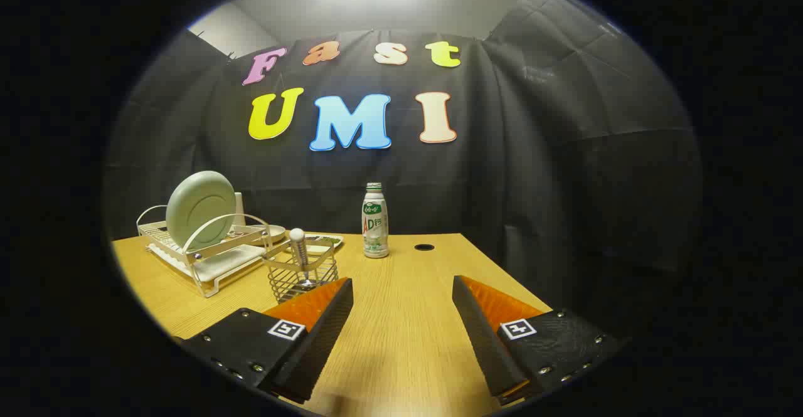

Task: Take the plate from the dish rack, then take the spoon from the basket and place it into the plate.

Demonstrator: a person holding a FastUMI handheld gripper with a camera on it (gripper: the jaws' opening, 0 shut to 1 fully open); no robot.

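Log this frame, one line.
gripper: open, empty | plate: upright in rack | spoon: in basket | step: none done

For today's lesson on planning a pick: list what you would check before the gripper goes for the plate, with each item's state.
1. Gripper open, holding nothing: ok.
2. Pale green round plate standing on edge in the white wire dish rack: ok.
3. Metal spoon upright in the wire basket: ok.
4. Bare wooden table between the fingers for setting the plate down: ok.
5. White plastic bottle beyond the fingers, apart from rack: ok.
6. Plate free in its slot: cannot tell.
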